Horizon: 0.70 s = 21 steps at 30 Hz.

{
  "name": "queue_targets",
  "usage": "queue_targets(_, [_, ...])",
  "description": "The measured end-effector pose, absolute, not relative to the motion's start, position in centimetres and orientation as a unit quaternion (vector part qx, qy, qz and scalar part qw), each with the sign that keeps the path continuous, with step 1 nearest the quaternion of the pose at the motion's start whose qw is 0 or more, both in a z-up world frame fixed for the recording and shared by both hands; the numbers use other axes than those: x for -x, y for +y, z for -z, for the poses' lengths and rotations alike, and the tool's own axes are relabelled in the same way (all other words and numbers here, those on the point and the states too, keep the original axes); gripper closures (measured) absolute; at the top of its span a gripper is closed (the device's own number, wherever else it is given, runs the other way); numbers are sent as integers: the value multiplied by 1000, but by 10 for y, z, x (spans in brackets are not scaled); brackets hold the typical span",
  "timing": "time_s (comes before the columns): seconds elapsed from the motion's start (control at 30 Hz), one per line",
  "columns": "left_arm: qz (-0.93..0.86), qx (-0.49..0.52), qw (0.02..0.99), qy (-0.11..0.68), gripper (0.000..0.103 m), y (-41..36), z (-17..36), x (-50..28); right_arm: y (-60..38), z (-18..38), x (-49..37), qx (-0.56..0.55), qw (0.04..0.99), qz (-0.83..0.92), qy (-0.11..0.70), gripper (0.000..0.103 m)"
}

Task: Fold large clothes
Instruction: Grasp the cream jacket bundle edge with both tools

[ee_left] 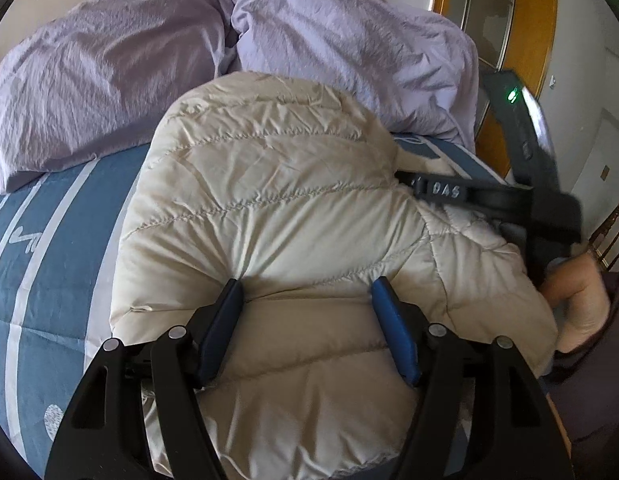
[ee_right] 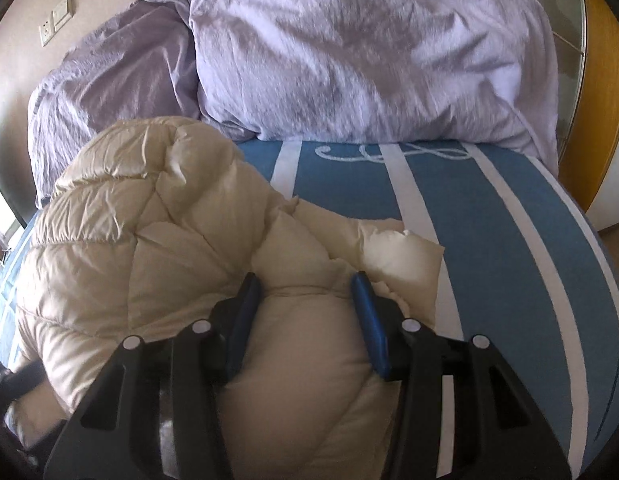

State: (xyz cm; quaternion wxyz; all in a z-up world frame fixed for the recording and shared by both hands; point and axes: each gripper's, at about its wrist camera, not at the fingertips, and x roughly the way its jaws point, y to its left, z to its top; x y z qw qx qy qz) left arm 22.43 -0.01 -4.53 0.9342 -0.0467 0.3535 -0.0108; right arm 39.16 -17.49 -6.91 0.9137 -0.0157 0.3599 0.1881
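On the bed (ee_right: 509,216), across its blue cover with white stripes, lies a cream puffer jacket (ee_left: 269,184), bunched up and spreading from the near edge toward the head end, where two lilac pillows (ee_left: 93,76) are piled. Here's the left claw (ee_left: 305,292), angled down over the near part of the jacket, its blue pads (ee_left: 221,320) set wide with a fat quilted fold swelling up between them; both pads look to be sinking into the padding, so it grips the jacket at a broad spread. Over on the side nearer the bed's far long edge, the right claw (ee_right: 305,284) has a rounded roll of the same jacket between its blue pads (ee_right: 369,320), fabric bulging up against both, and that's a grip on the jacket too. Just beyond the right claw a pale sleeve end (ee_right: 401,256) flops onto the striped cover. In the left wrist view the right claw's black body reaches in from the right edge, a bare forearm (ee_left: 577,304) behind it.
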Motion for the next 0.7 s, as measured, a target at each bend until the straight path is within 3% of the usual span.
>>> queue_targets(0.37, [-35, 41, 947, 317, 35, 29, 3, -233, -179, 73, -396, 0, 912, -187, 365, 55])
queue_targets(0.7, [-112, 11, 947, 302, 35, 66, -20, -289, -183, 77, -394, -17, 914, -186, 361, 55])
